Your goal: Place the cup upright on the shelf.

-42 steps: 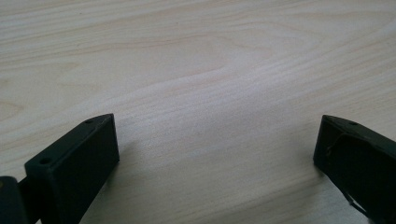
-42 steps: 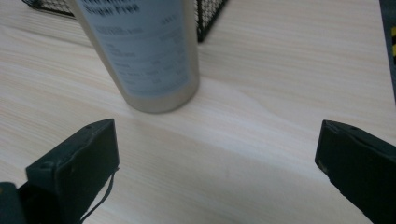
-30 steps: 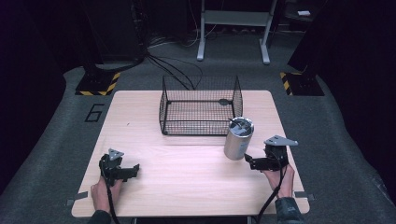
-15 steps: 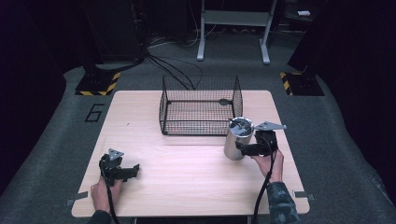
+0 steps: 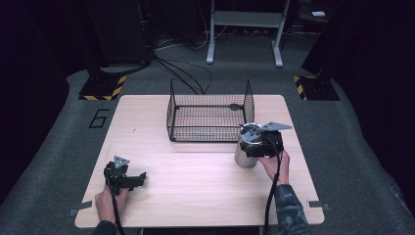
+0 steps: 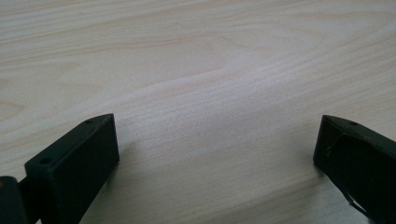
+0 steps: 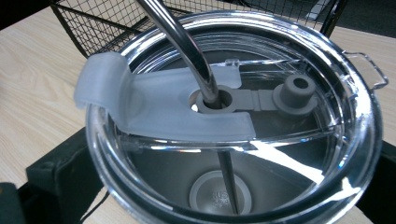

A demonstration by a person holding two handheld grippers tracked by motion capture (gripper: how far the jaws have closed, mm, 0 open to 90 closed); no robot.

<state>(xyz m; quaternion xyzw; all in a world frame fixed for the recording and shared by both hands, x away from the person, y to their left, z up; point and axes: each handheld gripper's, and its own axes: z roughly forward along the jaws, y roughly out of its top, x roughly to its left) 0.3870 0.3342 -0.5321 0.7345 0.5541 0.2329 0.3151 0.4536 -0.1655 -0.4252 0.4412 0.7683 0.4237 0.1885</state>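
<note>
tumbler [image 5: 246, 147] beside wire basket [image 5: 209, 116] straddled by right gripper [image 5: 258, 146], closure unclear; left gripper [image 5: 128, 180] idle, spread. firm grasp needed next, then lift judged.

lab | hazard-striped stand bases [image 5: 102, 87] (dark room) | floor cables [image 5: 183, 73]

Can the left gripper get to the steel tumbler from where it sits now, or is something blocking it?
Probably yes. Bare table lies between the left gripper and the tumbler, and the wire basket stands behind that line. But the right gripper already straddles the tumbler, crowding its near side.
</note>
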